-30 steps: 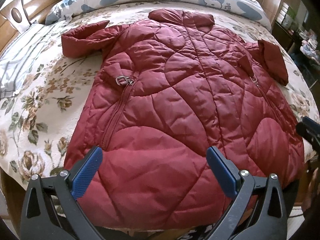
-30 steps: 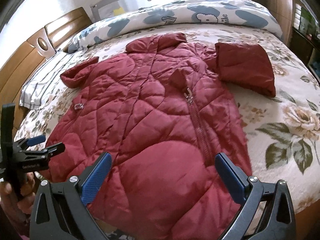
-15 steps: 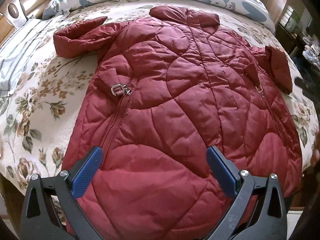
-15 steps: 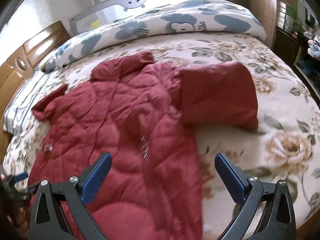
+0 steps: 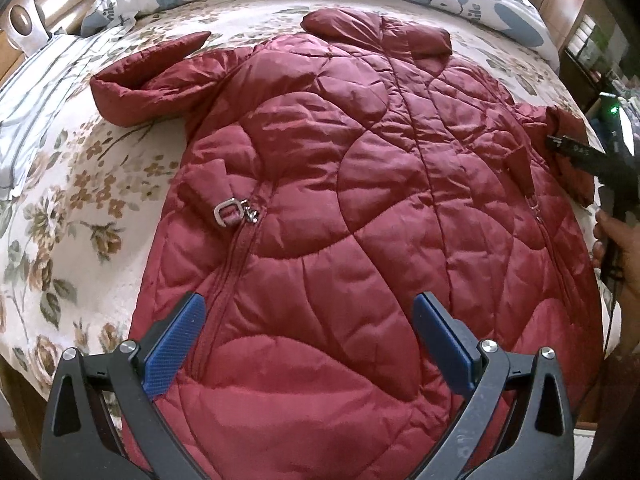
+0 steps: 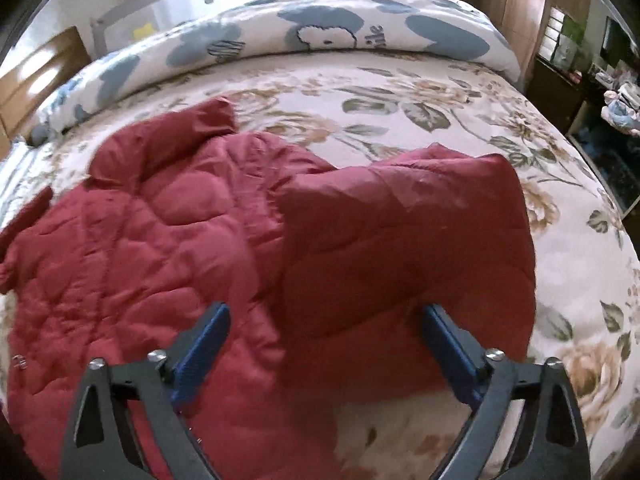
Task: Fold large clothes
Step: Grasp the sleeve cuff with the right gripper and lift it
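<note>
A large dark-red quilted coat (image 5: 360, 200) lies spread flat on the bed, collar toward the far pillow. Its left sleeve (image 5: 148, 80) sticks out to the left. Its right sleeve (image 6: 408, 252) lies folded at the coat's right side. My left gripper (image 5: 308, 340) is open and empty, above the coat's lower hem. My right gripper (image 6: 324, 352) is open and empty, with the near end of the right sleeve between its fingers; it also shows in the left wrist view (image 5: 576, 152) by that sleeve.
The coat lies on a floral bedspread (image 6: 440, 96). A white and blue duvet (image 6: 320, 36) is rolled along the far side. A wooden headboard (image 5: 24, 8) stands at the left. A dark cabinet (image 6: 568, 80) stands right of the bed.
My right gripper has moved from the hem forward and right to the right sleeve. My left gripper has moved a little closer over the coat. Both stay open.
</note>
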The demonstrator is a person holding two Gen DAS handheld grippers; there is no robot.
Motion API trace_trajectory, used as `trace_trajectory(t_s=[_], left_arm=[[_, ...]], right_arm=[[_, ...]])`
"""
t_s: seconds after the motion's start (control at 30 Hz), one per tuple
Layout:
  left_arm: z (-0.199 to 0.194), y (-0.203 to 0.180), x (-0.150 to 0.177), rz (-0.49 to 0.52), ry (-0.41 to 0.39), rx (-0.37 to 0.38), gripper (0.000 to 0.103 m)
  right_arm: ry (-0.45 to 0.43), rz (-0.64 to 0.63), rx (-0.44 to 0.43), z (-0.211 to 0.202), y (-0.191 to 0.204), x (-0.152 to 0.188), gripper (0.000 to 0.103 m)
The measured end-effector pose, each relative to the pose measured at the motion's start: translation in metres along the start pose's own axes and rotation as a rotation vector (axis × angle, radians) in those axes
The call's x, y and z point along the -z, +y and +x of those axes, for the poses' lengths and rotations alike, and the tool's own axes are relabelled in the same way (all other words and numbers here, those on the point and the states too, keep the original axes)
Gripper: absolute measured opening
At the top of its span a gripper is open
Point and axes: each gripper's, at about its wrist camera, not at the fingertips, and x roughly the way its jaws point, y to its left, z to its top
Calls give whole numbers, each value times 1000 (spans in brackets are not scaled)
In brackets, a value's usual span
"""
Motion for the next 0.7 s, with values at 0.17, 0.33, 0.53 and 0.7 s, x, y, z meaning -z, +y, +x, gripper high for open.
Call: trace_trajectory(t_s=[0.17, 0.33, 0.53, 0.7], left_arm=[[5, 1, -6, 4, 0, -2, 103], [13, 0, -8, -1, 17, 13, 103], [12, -2, -8, 1, 4, 27, 103], [9, 2, -8, -5, -10, 34, 103]], right_arm=[[-18, 54, -62, 0, -20, -3, 43], [-43, 67, -125, -20, -20, -5, 6], [-66, 91, -296, -48, -3, -12, 6], [-58, 95, -495, -65, 25, -19, 6]])
